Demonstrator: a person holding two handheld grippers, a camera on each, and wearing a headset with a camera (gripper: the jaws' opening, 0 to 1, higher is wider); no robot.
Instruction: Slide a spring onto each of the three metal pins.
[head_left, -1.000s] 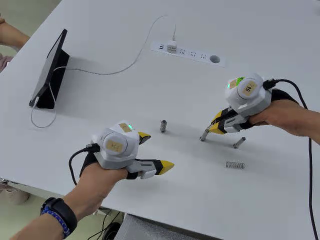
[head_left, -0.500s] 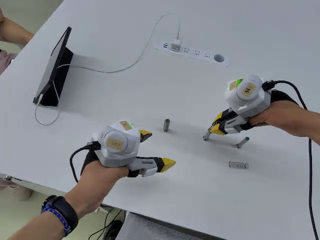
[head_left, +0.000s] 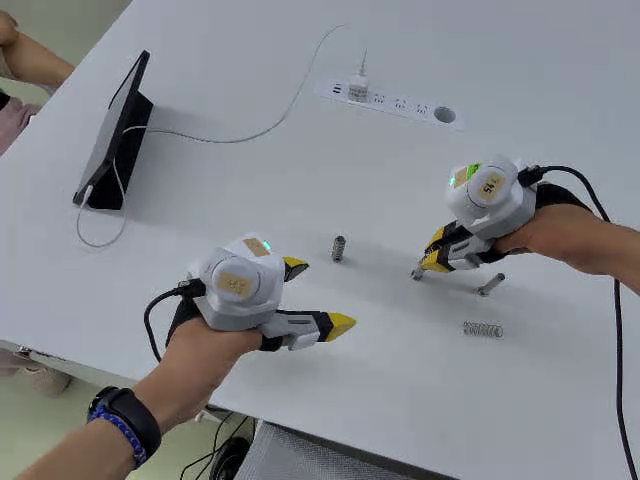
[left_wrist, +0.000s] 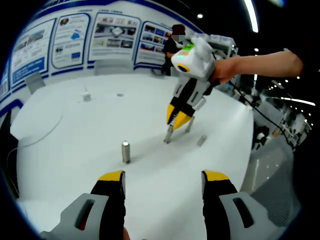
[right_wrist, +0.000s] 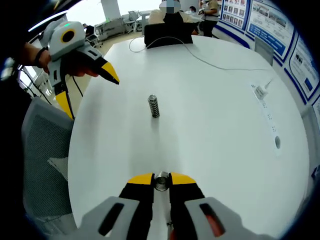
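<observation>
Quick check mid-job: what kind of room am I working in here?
Probably a lab or showroom workspace: a large white table with a power strip and a propped tablet, and information posters along the wall.

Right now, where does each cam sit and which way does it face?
Head view: on the headset, looking down at the table; both arms, left gripper, right gripper show.
Left gripper view: behind its open jaws, facing the right gripper and upright pin.
Right gripper view: behind its jaws, shut on the held pin, facing the left gripper and tablet.
Shared: all three show the upright pin.
</observation>
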